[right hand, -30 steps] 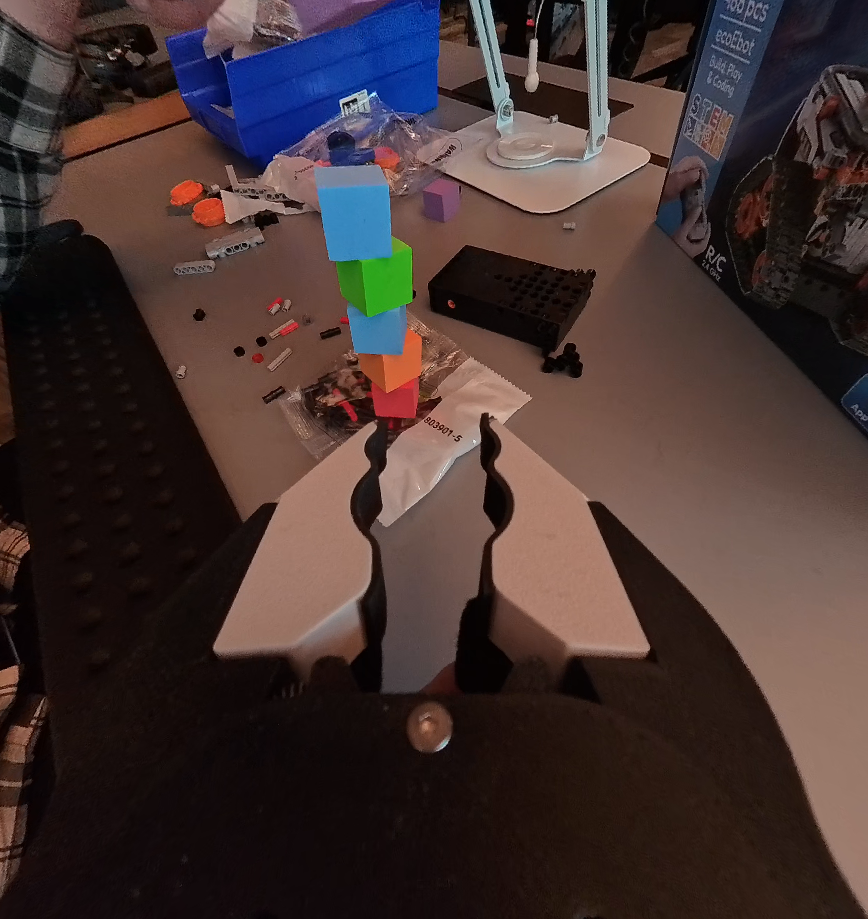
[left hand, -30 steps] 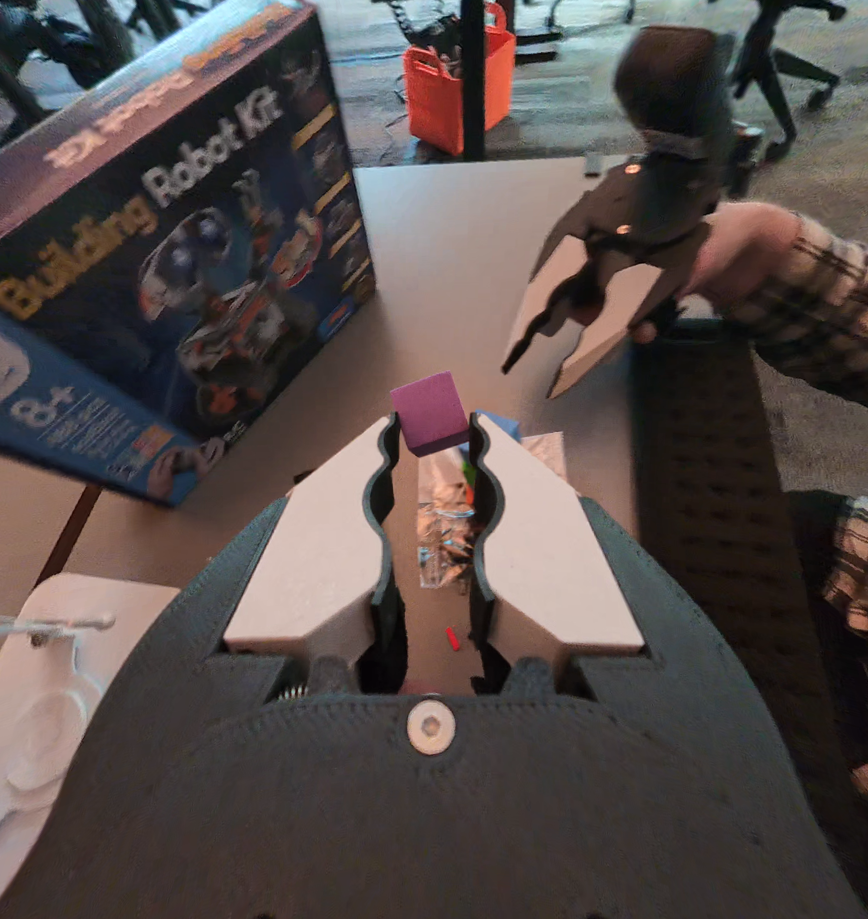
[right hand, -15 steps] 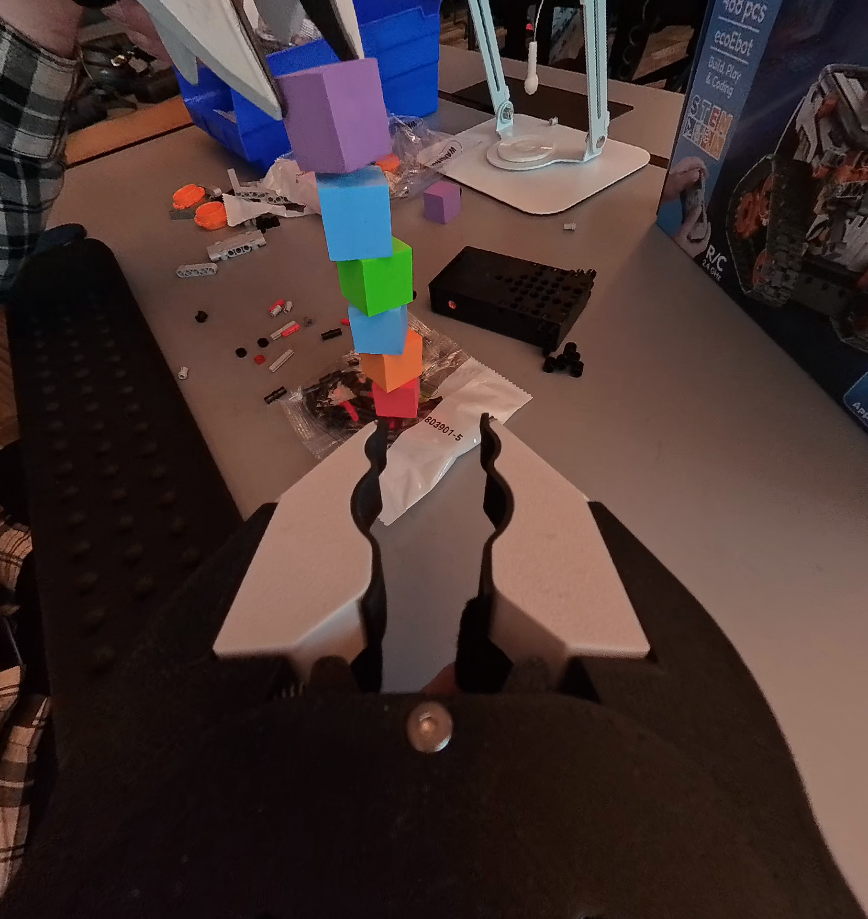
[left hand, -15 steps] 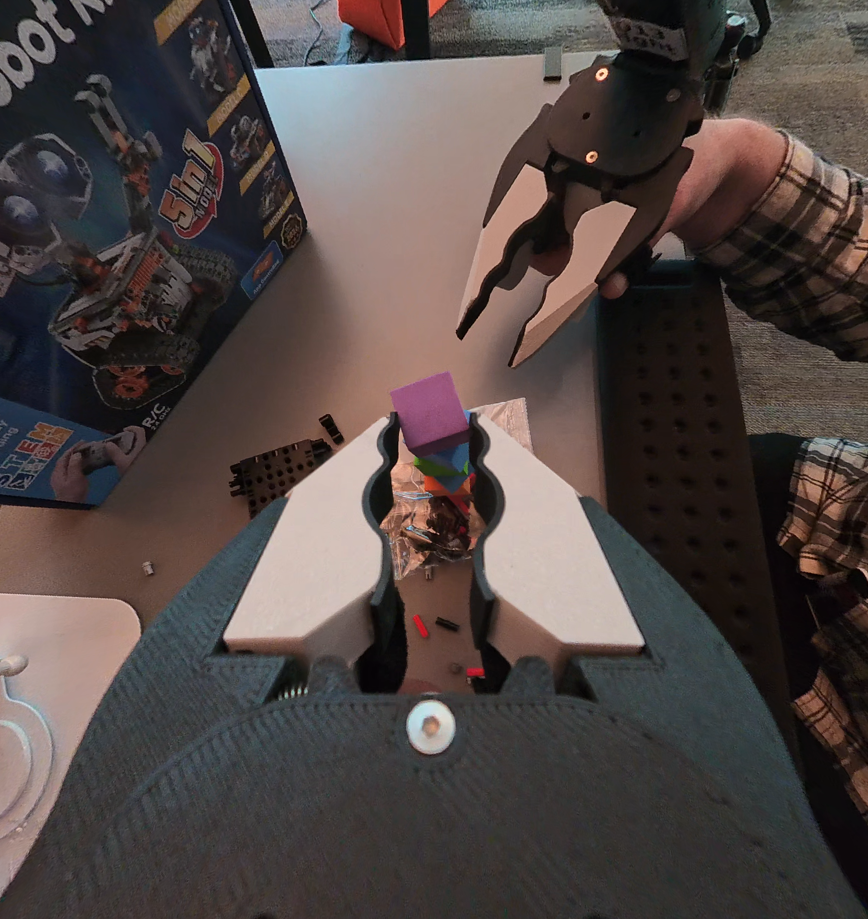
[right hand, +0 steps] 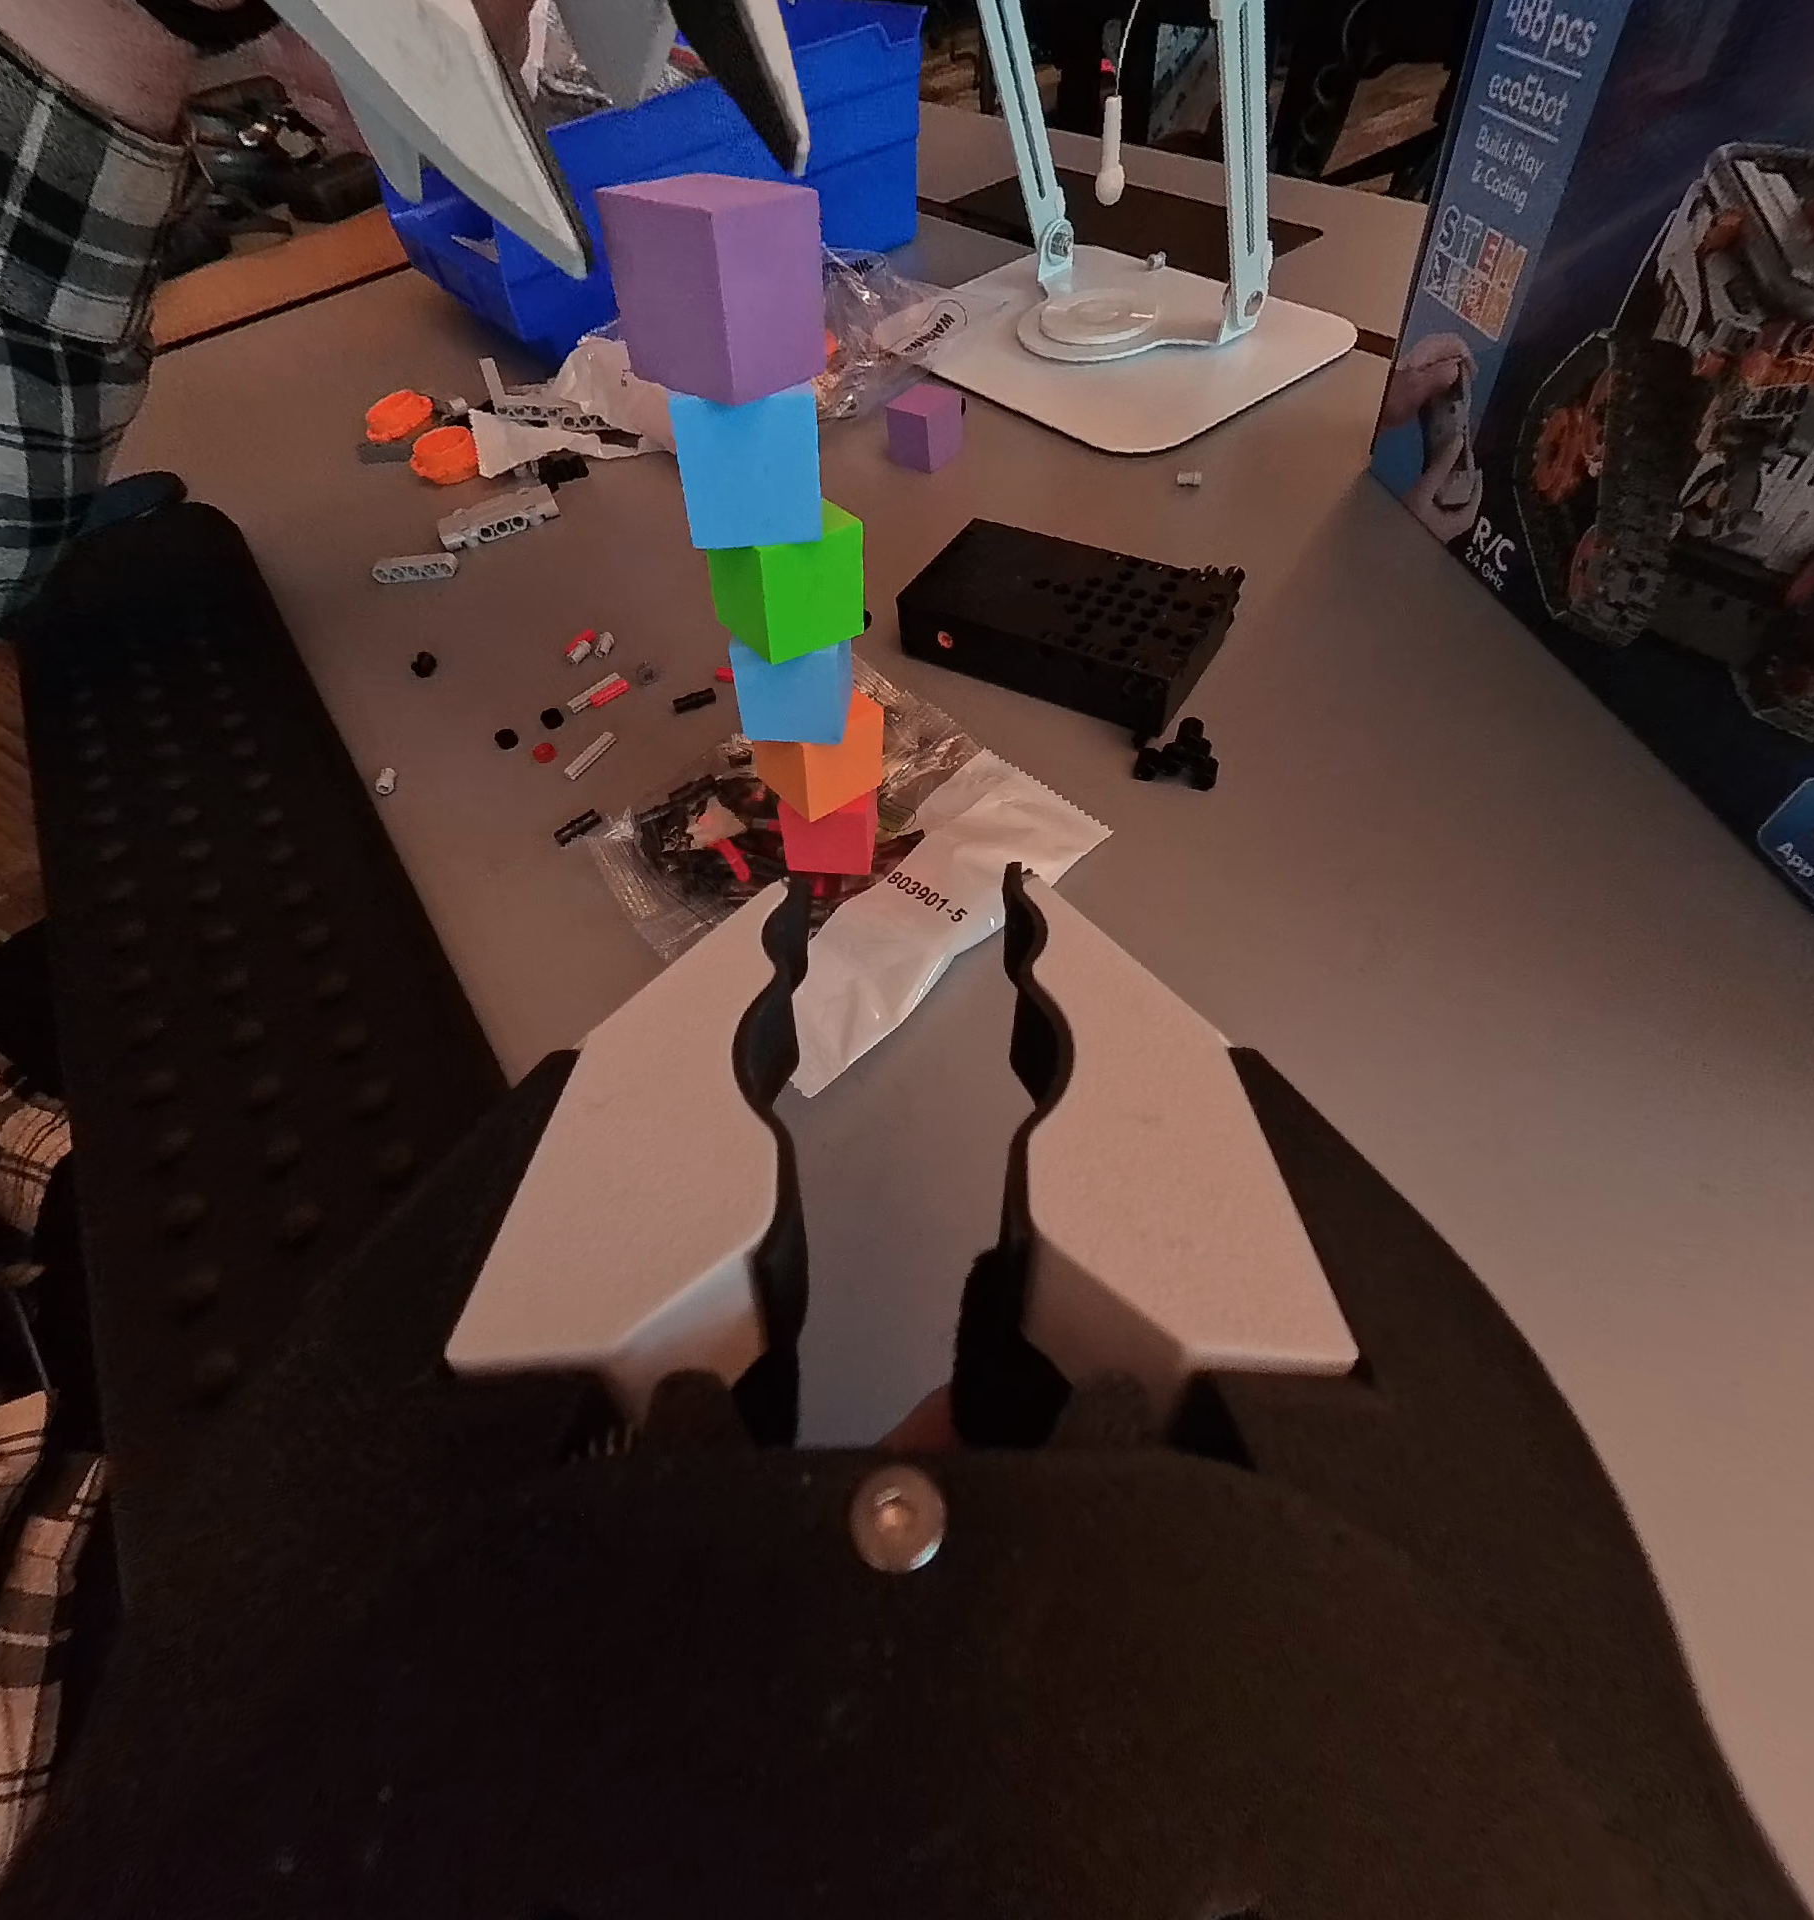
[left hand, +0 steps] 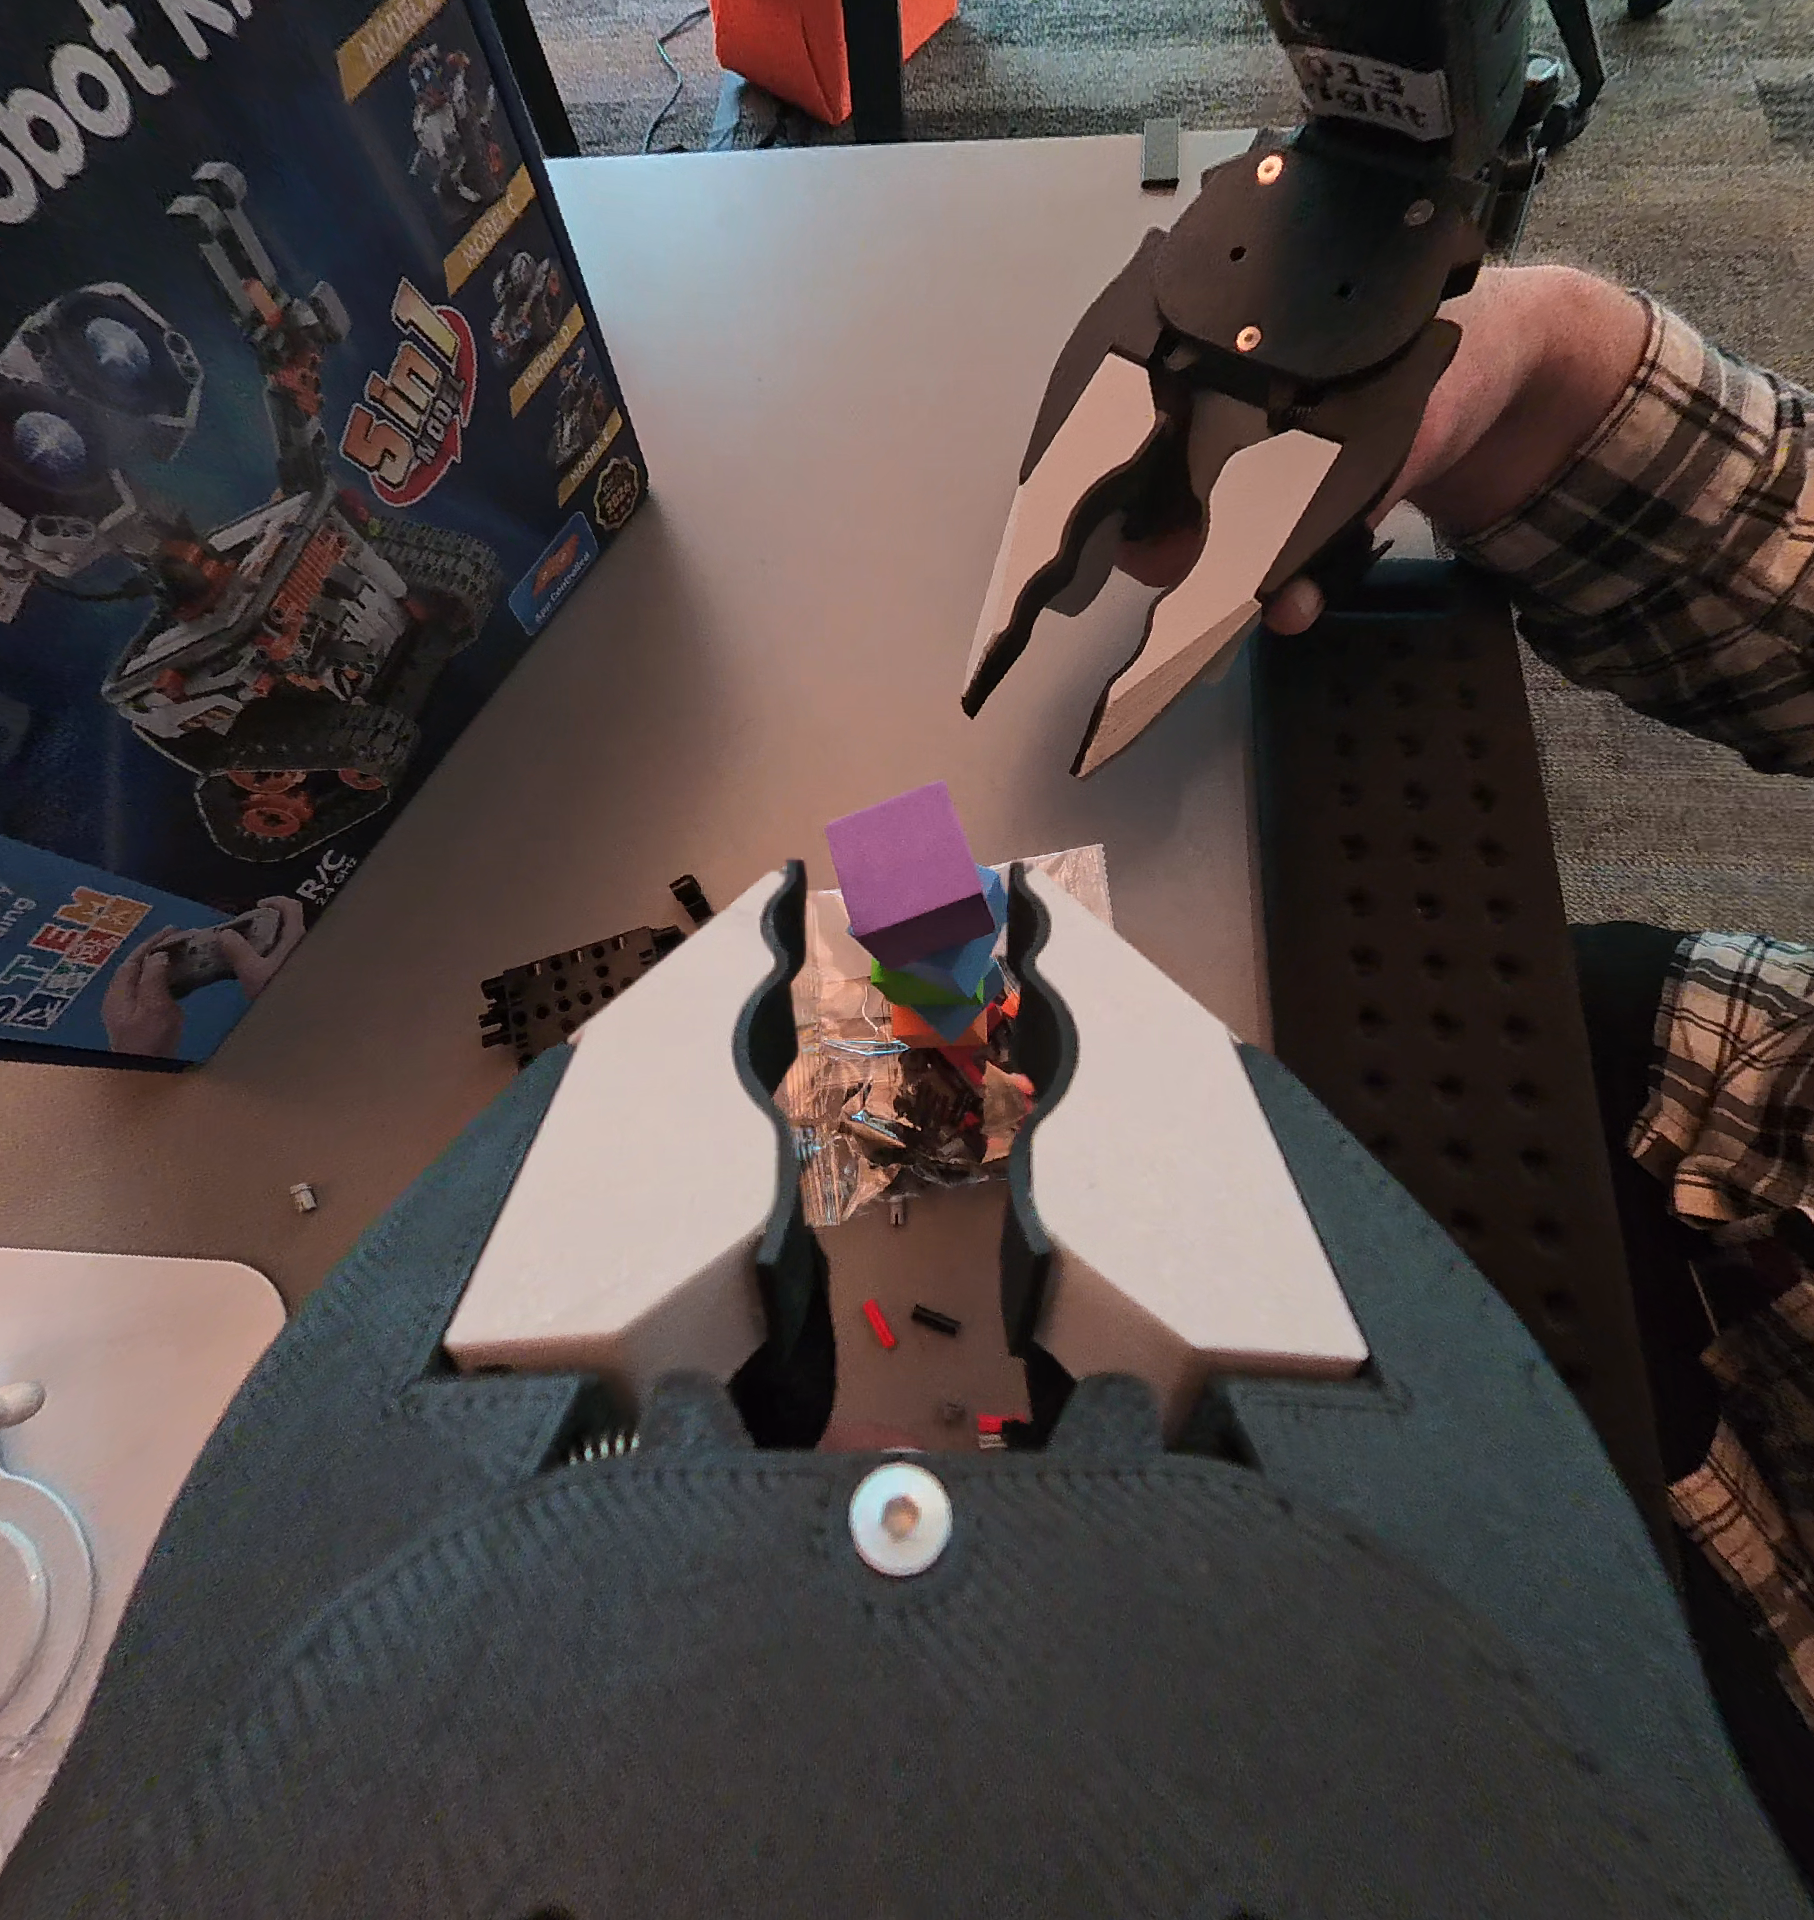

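Cube tower point(right hand: 783, 540) on parts bag point(right hand: 861, 883), perforated block point(right hand: 1074, 623) to its right

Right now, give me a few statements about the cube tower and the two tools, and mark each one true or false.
1. The purple cube tops the tower. True.
2. The left tool is clamped shut on that cube. False: its fingers are spread, and no grip shows.
3. The right tool is open and holds nothing. True.
4. The red cube sits directly under the green cube. False: a blue and an orange cube lie between.
5. A second purple cube lies on the table. True.
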Demonstrator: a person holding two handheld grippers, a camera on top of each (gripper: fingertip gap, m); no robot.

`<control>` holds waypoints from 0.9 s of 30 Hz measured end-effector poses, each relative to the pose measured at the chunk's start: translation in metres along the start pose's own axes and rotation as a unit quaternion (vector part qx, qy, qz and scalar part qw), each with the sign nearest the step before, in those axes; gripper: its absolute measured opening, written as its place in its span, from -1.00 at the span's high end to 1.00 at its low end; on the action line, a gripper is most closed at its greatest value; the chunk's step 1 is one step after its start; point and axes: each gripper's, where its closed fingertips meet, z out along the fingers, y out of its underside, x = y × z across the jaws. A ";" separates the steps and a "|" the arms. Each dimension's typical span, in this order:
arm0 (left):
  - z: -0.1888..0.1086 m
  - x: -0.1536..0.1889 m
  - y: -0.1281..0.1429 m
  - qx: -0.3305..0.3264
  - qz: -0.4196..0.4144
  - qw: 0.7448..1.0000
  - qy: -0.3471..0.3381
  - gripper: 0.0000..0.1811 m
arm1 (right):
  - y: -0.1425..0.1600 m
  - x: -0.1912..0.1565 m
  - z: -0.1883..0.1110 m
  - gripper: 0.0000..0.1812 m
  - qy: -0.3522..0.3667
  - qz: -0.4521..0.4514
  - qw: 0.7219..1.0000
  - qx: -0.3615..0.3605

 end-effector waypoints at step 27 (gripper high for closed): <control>-0.037 -0.165 0.222 -0.204 -0.106 0.943 -0.240 0.83 | 0.003 0.002 0.000 0.59 0.002 0.003 1.000 -0.003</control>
